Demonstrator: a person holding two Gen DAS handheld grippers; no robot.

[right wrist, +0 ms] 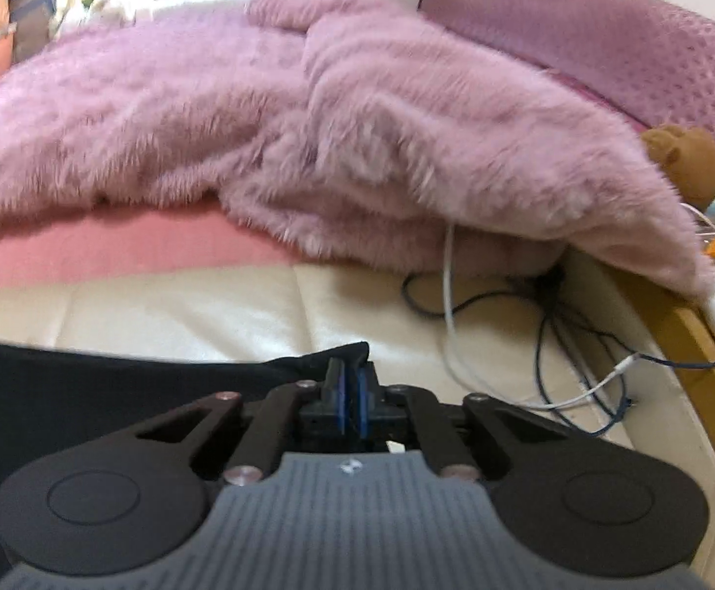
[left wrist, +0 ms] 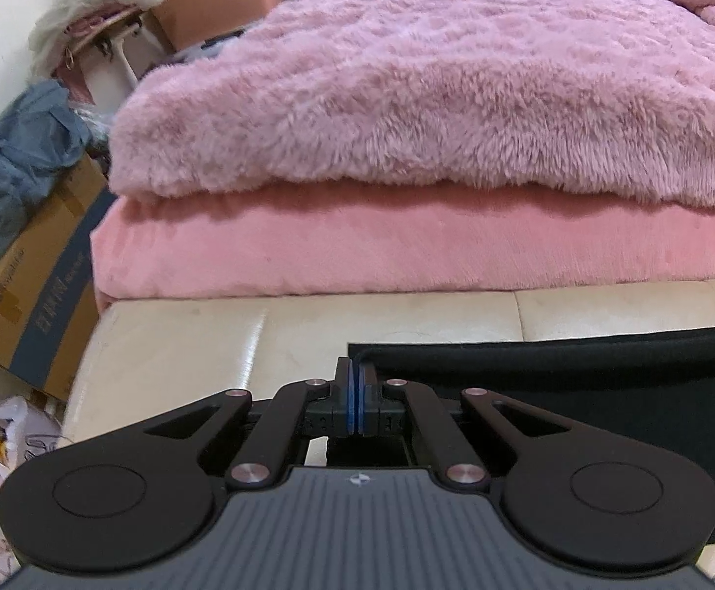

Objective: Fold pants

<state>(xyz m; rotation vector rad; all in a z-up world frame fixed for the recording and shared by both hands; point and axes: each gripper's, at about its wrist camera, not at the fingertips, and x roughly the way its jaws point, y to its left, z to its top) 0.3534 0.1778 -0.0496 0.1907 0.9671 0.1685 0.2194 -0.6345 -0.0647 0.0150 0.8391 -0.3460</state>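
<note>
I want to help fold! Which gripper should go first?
Neither: the left gripper and right gripper each pinch a corner of the pants, so they are probably best moved together.

A lived-in bedroom at home: a bed with a fluffy pink blanket (left wrist: 431,98) over a coral mattress cover (left wrist: 406,250), a purple pillow (right wrist: 603,34) and a brown teddy bear (right wrist: 686,162) at its right edge, charging cables (right wrist: 529,324) beside it, cardboard boxes (left wrist: 33,285) and clothes piled left

Cream bench (left wrist: 185,344): black pants (left wrist: 603,383), cables (right wrist: 554,334)
</note>
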